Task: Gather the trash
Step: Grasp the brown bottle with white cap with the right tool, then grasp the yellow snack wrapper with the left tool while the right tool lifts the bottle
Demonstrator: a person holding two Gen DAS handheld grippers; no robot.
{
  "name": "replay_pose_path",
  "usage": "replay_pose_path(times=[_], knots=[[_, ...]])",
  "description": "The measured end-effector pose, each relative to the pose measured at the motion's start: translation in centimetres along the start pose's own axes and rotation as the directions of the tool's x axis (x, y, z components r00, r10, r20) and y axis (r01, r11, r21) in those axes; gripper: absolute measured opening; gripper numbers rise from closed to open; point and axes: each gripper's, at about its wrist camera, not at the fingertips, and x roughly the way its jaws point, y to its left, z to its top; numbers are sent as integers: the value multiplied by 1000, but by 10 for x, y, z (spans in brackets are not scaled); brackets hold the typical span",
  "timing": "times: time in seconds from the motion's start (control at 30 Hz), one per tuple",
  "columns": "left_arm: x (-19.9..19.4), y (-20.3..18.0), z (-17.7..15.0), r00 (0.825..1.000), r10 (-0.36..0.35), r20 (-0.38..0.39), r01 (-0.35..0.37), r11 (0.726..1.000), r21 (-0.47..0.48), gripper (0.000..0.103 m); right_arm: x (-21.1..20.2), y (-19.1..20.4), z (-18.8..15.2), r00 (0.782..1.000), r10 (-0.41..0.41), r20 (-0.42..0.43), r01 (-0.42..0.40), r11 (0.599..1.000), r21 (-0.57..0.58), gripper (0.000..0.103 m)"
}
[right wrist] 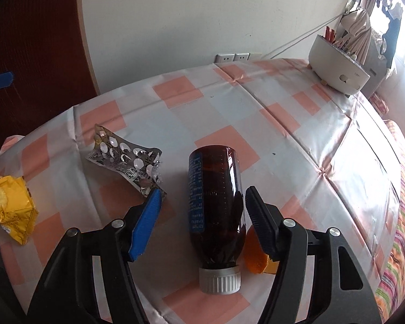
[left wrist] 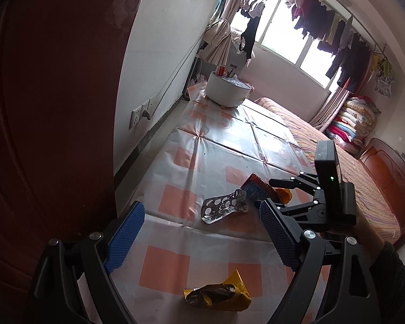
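A brown medicine bottle [right wrist: 215, 197] with a blue label and a white cap lies on the checked tablecloth [right wrist: 229, 102], cap toward the camera. My right gripper [right wrist: 203, 191] straddles it with its jaws open: the blue left pad [right wrist: 148, 216] stands clear of the bottle and the right pad is close beside it. An orange scrap [right wrist: 253, 256] lies under the right finger. A crumpled silver blister pack [right wrist: 126, 162] and a yellow wrapper [right wrist: 12, 208] lie to the left. My left gripper [left wrist: 202, 232] hangs open and empty over the blister pack [left wrist: 224, 208] and the wrapper [left wrist: 218, 294]. The bottle [left wrist: 255, 187] and right gripper [left wrist: 267, 193] show at its right.
A white round appliance [left wrist: 226, 90] stands at the table's far end. Wall sockets [right wrist: 232, 57] sit behind the table. A dark red door [left wrist: 54, 135] is on the left and a bed [left wrist: 337, 167] runs along the right side. Laundry hangs by the window [left wrist: 296, 40].
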Motion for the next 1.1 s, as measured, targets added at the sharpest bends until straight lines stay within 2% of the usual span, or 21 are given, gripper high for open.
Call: replay_pose_path(times=[0.1, 0.13, 0.2, 0.3, 0.47, 0.5, 0.63, 0.73, 0.83, 0.93, 1.1], knots=[[-2, -2, -1, 1000, -21, -11, 22, 1000, 19, 85, 16, 0, 0, 998, 8, -57, -8, 1000, 15, 55], [-4, -2, -2, 999, -30, -13, 30, 999, 20, 85, 20, -1, 0, 997, 3, -72, -1, 1000, 25, 46], [-6, -2, -3, 999, -42, -18, 43, 999, 31, 85, 21, -3, -3, 997, 17, -77, -12, 998, 65, 45], [-11, -3, -7, 998, -57, -24, 59, 996, 62, 85, 11, -3, -12, 999, 36, -32, -32, 993, 110, 44], [-20, -10, -19, 996, -82, -33, 86, 982, 167, 85, -40, 8, -40, 993, 44, 109, -64, 982, 178, 43], [-20, -11, -22, 995, -89, -45, 96, 978, 186, 85, -61, 16, -52, 984, 66, 166, -99, 975, 198, 43], [-14, -18, -36, 988, -115, -107, 137, 963, 233, 85, -112, 43, -88, 950, 94, 296, -174, 951, 255, 42], [-3, -22, -46, 984, -87, -155, 123, 961, 247, 85, -136, 59, -102, 934, 95, 343, -192, 946, 260, 42], [6, -27, -54, 981, -58, -186, 107, 958, 266, 85, -159, 72, -117, 909, 95, 406, -220, 936, 274, 42], [19, -36, -63, 969, -31, -246, 106, 950, 295, 85, -168, 73, -126, 896, 90, 436, -234, 928, 290, 42], [32, -46, -70, 960, 1, -280, 97, 937, 336, 85, -178, 67, -136, 873, 89, 479, -266, 911, 315, 42]])
